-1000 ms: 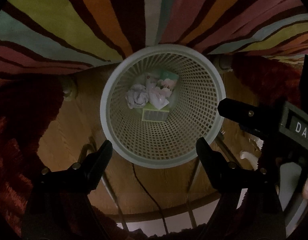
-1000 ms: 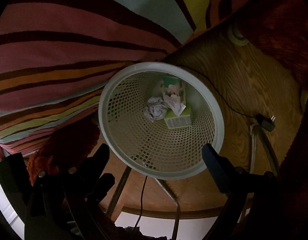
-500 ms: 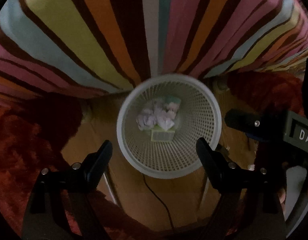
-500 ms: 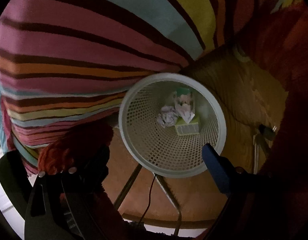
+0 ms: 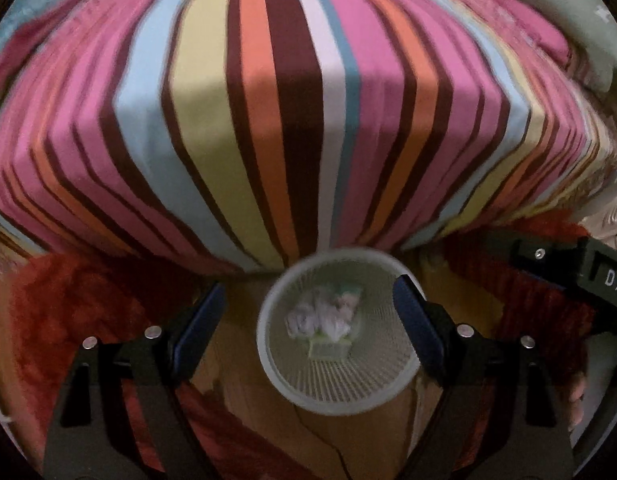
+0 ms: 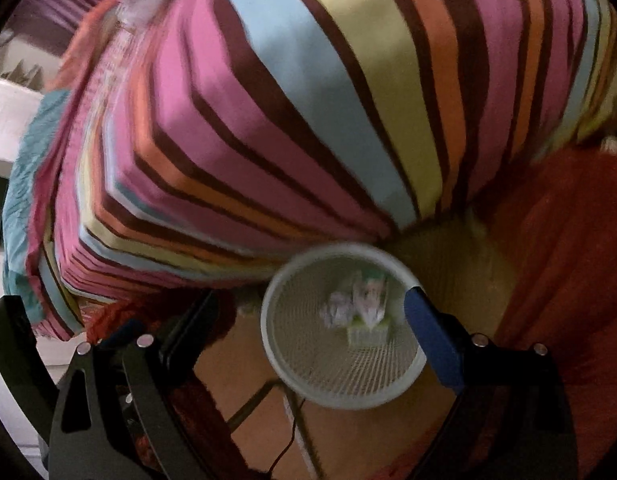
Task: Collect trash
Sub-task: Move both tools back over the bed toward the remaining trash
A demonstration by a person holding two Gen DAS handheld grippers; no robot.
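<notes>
Left wrist view. My left hand-held gripper (image 5: 304, 320) pointed steeply down, jaws spread wide with nothing between the pads. The white mesh wastebasket (image 5: 292, 388) sat in the lower centre of the frame, framed by the two blue-padded fingers (image 5: 414, 326), well below them on the wooden floor (image 5: 236, 364). Inside the basket lay the collected trash: crumpled paper (image 5: 308, 318) toward the upper part of the bottom, and a small pale green box (image 5: 328, 350) just under it. The striped bedspread (image 5: 268, 120) filled the whole upper half of the frame, its hanging edge reaching down just behind the basket. Red shaggy rug (image 5: 68, 312) showed at lower left and again at right. My right hand-held gripper's black body (image 5: 568, 276) entered from the right edge. The picture was blurred.

Right wrist view. My right hand-held gripper (image 6: 308, 322) also stood apart and empty, blue pad (image 6: 432, 340) visible on the right-hand finger. The wastebasket (image 6: 308, 384) sat at lower centre right, upright, with crumpled paper (image 6: 336, 310), a printed wrapper (image 6: 370, 296) and the green box (image 6: 368, 332) at its bottom. Striped bedspread (image 6: 308, 120) covered the upper centre; red rug (image 6: 568, 260) ran down the right side. A thin dark cable (image 6: 288, 440) trailed across the floor (image 6: 236, 376) below the basket. This view was blurred too.
</notes>
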